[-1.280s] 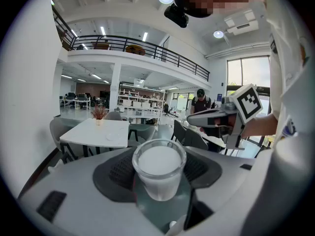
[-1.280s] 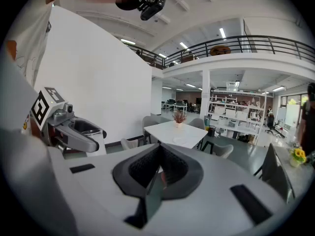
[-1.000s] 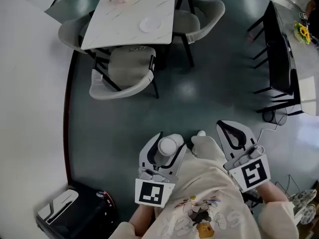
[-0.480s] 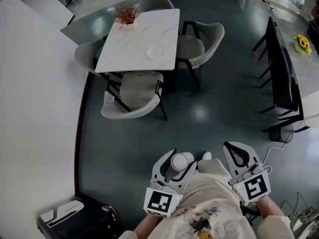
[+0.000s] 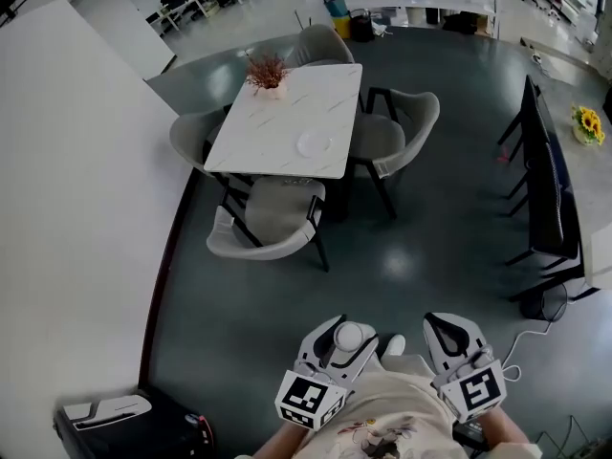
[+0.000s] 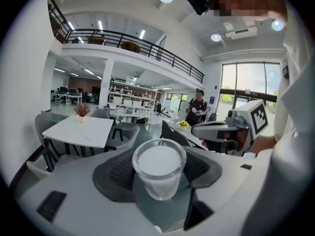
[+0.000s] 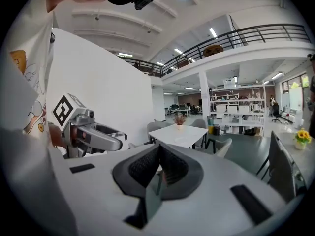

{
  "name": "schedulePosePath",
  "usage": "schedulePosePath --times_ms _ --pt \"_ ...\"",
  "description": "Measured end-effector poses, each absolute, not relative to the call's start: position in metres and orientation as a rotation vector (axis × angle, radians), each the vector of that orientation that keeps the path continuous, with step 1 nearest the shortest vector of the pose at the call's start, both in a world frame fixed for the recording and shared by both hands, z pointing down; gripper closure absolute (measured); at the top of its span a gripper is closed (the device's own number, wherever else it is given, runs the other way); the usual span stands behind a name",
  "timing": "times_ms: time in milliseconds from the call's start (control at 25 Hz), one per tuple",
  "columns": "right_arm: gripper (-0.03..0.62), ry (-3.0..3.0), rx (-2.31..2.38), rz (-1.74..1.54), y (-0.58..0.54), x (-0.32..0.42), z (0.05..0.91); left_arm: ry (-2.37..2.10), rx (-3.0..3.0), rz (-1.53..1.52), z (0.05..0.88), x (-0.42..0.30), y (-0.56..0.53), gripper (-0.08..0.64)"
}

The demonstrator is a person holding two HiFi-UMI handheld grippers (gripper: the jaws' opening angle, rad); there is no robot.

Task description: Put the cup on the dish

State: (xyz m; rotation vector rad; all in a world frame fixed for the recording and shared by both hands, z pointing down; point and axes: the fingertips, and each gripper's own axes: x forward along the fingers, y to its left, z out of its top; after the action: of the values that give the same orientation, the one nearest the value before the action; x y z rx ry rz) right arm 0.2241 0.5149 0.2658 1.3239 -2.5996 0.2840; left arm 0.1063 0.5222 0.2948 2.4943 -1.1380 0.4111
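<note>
My left gripper point(image 5: 347, 340) is shut on a clear cup point(image 5: 348, 336) with a white inside, held upright close to my body above the floor. In the left gripper view the cup point(image 6: 159, 167) sits between the two dark pads. The white dish point(image 5: 314, 143) lies near the right front of a white marble table point(image 5: 277, 132), far ahead of both grippers; the same dish point(image 6: 88, 136) shows small in the left gripper view. My right gripper point(image 5: 449, 336) is beside the left one, shut, with nothing in it; its pads point(image 7: 170, 167) meet.
Grey chairs point(image 5: 268, 228) stand round the table, and a potted plant point(image 5: 267, 71) is at its far end. A white wall point(image 5: 76, 189) curves along the left, a black box point(image 5: 124, 426) sits at the lower left, and black furniture point(image 5: 545, 189) stands at the right.
The table and chairs have slid down and to the right in the head view, with more of the room showing beyond them. Both grippers sit lower in the picture. The cup stays gripped.
</note>
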Motion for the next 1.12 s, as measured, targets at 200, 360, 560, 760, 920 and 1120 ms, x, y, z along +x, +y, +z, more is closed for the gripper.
schedulePosePath --times_ms 200,360,560,760,920,1120 --pt "0.588 -2.601 1.267 0.39 0.535 0.229 0.288 -1.171 2.499 0.417 0.287 0.12 0.527 0.284" --pt "0.588 -2.599 1.165 0.367 0.538 0.229 0.297 -1.158 2.517 0.444 0.284 0.134 0.521 0.284" --pt "0.588 -2.615 1.128 0.314 0.522 0.227 0.294 -1.15 2.54 0.466 0.283 0.138 0.499 0.284" --pt "0.588 -2.573 1.194 0.313 0.485 0.236 0.294 -1.159 2.537 0.447 0.282 0.13 0.464 0.283" --pt "0.588 -2.651 1.245 0.351 0.455 0.235 0.282 -1.167 2.537 0.426 0.282 0.125 0.431 0.283" --pt "0.588 -2.621 1.218 0.291 0.421 0.211 0.278 -1.189 2.558 0.415 0.275 0.108 0.396 0.282"
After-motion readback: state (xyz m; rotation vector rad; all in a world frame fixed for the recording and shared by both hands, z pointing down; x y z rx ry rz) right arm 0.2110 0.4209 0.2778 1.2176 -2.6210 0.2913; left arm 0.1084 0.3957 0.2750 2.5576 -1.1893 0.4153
